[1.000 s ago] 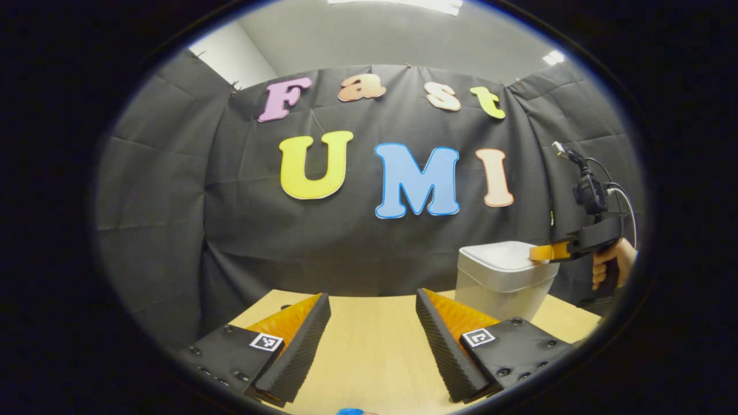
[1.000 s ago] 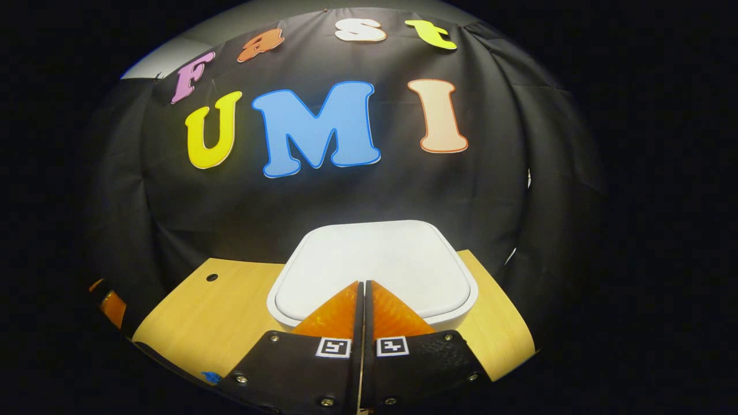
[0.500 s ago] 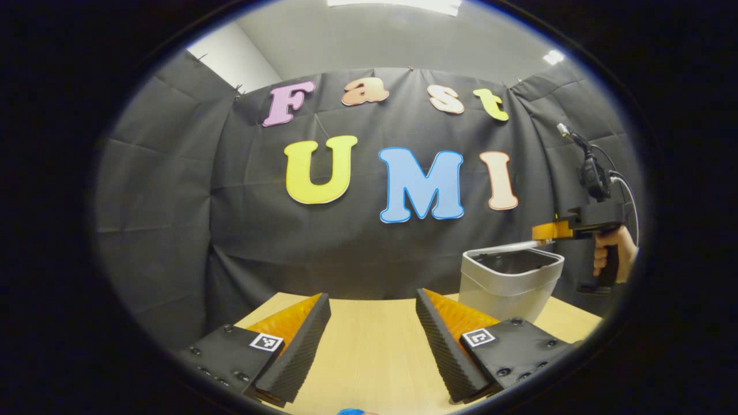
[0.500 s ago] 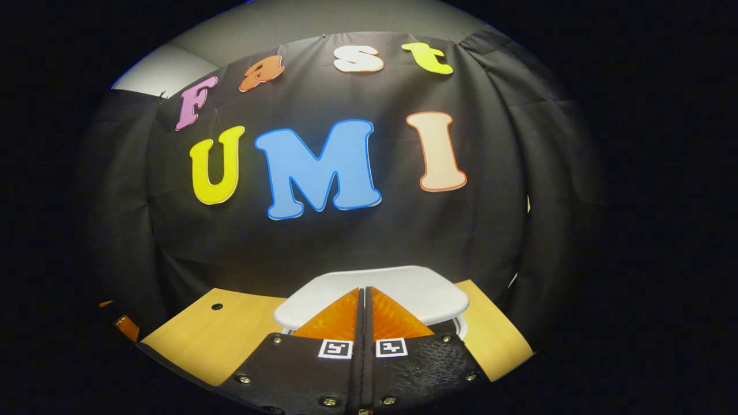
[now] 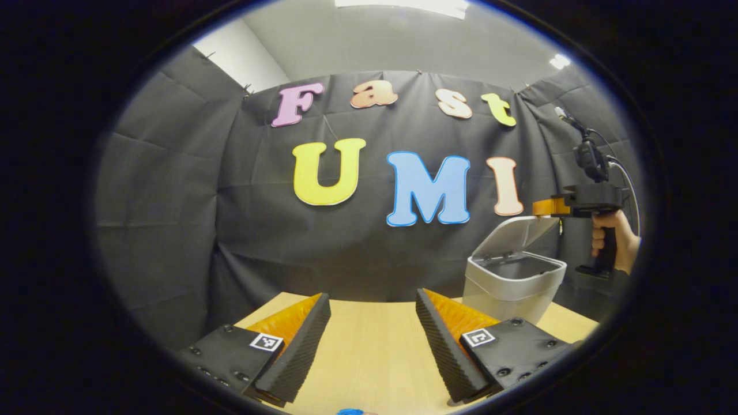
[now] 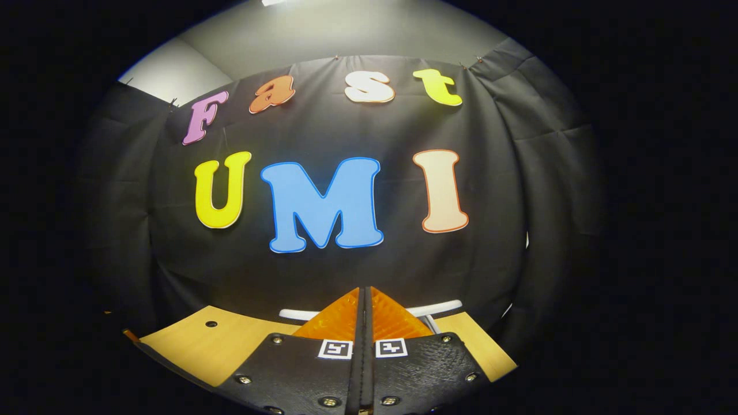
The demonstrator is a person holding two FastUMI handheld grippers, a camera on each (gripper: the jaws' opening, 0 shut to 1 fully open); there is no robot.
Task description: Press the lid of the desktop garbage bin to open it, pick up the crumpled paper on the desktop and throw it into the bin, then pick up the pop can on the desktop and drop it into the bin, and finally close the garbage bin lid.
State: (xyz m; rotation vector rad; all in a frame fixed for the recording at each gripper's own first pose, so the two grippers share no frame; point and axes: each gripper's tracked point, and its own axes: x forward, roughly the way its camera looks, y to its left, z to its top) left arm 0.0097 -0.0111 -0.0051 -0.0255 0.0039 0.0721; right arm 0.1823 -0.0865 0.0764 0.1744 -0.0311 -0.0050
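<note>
Background: a black cloth wall (image 5: 173,202) hangs behind a light wooden bench (image 5: 369,346); above it, a grey ceiling with lamps.
Bench: a small round hole (image 6: 211,324) sits near its far left edge in the right gripper view; a small blue thing (image 5: 350,411) peeks at the bottom edge of the left gripper view, too little of it visible to name.
Bin: a pale grey bin (image 5: 510,288) stands on the far right of the bench, near the wall.
Lid: the lid (image 5: 522,232) is tilted up and back, leaving the bin's mouth uncovered; in the right gripper view its white edge (image 6: 444,306) shows just behind the fingers.
Left gripper: the left gripper (image 5: 372,340) hovers low over bare bench, fingers wide apart, holding nothing.
Right gripper: the right gripper (image 6: 364,314), (image 5: 539,207) is level, fingers pressed together with nothing between them, its tip just above the raised lid's top edge; whether they touch cannot be told.
Hand: a hand (image 5: 611,239) grasps its handle, right of the bin.
</note>
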